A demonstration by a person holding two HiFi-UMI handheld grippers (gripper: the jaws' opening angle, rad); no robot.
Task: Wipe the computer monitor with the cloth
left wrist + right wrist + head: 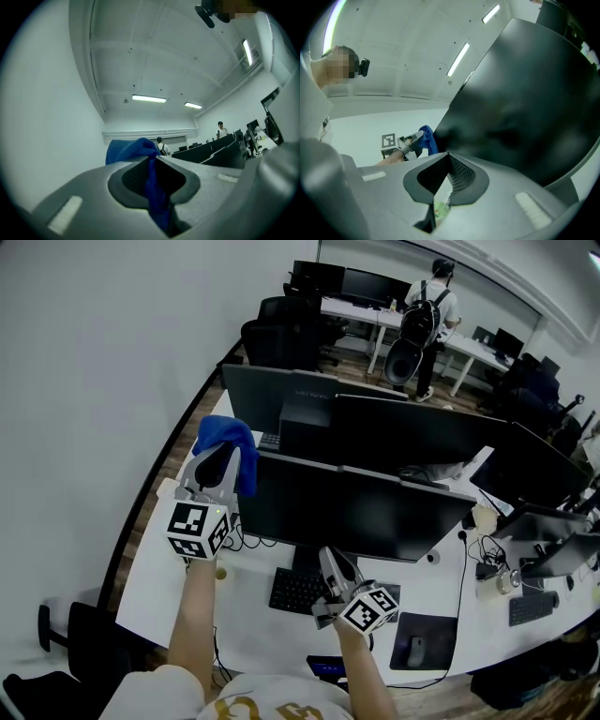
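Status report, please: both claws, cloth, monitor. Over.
Left claw shut on blue cloth, at top left corner of monitor. Right claw shut, empty, low near keyboard. Cloth-to-screen contact: cannot tell.

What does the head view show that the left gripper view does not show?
Only the head view shows the keyboard, the mouse and the right gripper by the monitor. Only the left gripper view shows the ceiling lights and, close up, its jaws shut on the cloth. Both show the cloth, dark monitors and a standing person.
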